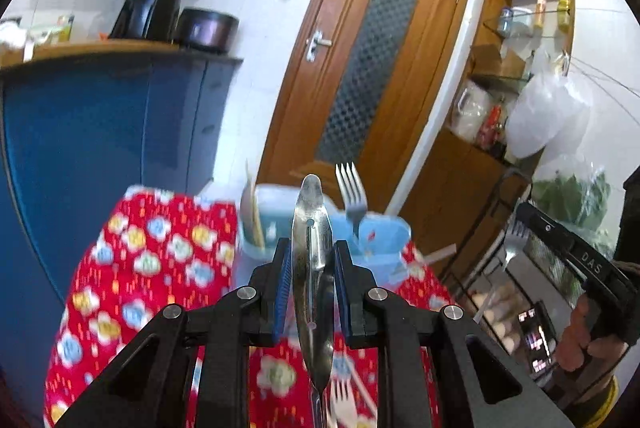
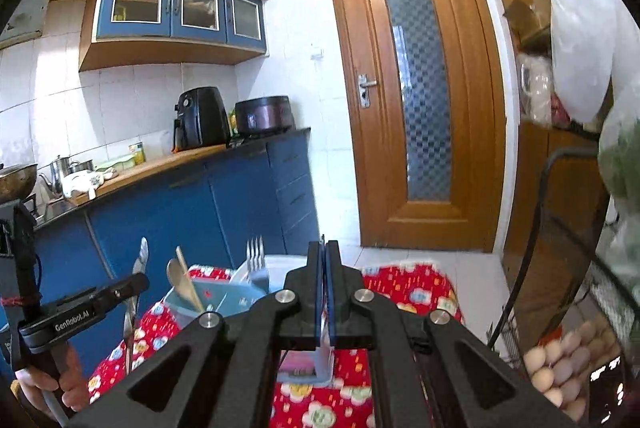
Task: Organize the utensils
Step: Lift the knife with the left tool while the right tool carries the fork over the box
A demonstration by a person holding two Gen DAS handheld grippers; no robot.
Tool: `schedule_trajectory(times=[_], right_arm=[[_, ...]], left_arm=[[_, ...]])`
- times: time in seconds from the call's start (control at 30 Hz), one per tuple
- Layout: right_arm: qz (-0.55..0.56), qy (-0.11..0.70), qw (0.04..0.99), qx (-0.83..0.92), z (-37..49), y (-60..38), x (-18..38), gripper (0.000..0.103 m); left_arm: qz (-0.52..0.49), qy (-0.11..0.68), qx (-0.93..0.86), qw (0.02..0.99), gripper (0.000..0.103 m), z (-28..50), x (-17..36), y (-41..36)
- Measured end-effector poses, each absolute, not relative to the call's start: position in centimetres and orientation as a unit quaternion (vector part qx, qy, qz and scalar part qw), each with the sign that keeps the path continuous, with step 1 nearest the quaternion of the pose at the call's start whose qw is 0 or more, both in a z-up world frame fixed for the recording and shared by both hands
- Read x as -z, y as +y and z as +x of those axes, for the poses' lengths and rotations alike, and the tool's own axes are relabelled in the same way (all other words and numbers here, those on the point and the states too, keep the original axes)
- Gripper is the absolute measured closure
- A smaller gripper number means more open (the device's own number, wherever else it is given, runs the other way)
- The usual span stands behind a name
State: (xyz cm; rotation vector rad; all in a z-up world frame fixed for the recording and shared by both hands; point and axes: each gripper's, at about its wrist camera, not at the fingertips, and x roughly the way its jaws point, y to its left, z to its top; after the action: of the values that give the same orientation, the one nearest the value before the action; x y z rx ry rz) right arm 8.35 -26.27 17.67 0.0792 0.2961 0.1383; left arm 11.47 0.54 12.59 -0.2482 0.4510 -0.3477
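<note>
My left gripper (image 1: 311, 260) is shut on a steel spoon (image 1: 312, 228), held upright on edge above the red flowered tablecloth (image 1: 160, 268). Just beyond it stands a light blue utensil holder (image 1: 372, 236) with a fork (image 1: 352, 192) and a wooden spoon (image 1: 252, 212) in it. In the right wrist view the holder (image 2: 216, 296), fork (image 2: 256, 260) and wooden spoon (image 2: 182, 282) show left of centre, and the left gripper (image 2: 132, 286) holds the steel spoon (image 2: 138, 268) at far left. My right gripper (image 2: 324, 260) is shut with nothing seen between its pads. Another fork (image 1: 340, 396) lies on the cloth.
Blue cabinets (image 2: 200, 212) with a counter carrying an air fryer (image 2: 200, 118) and a pot (image 2: 264, 114) stand to the left. A wooden door (image 2: 416, 88) is behind. A wire rack with eggs (image 2: 568, 360) stands at right. A small blue-pink object (image 2: 308, 364) lies under my right gripper.
</note>
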Motion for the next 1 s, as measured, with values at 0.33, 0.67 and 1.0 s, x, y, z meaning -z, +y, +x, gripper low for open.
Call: schedule_trajectory(times=[0.33, 0.67, 1.0], right_arm=[[0.018, 0.130, 0.990, -0.047, 12.7, -25.5, -20.2, 0.100], [0.011, 0.130, 0.991, -0.024, 16.5, -25.1, -19.7, 0.100], [-0.035, 0.139, 0.990, -0.014, 18.3, -22.6, -16.9, 0.100]], left_arm=[[-0.117, 0.147, 0.132, 0.973, 0.083, 17.3, -17.3, -0.2], [-0.112, 0.043, 0.081, 0.989, 0.083, 20.7, -20.1, -1.0], [-0.070, 0.034, 0.045, 0.996, 0.082, 21.2, -15.8, -2.5]])
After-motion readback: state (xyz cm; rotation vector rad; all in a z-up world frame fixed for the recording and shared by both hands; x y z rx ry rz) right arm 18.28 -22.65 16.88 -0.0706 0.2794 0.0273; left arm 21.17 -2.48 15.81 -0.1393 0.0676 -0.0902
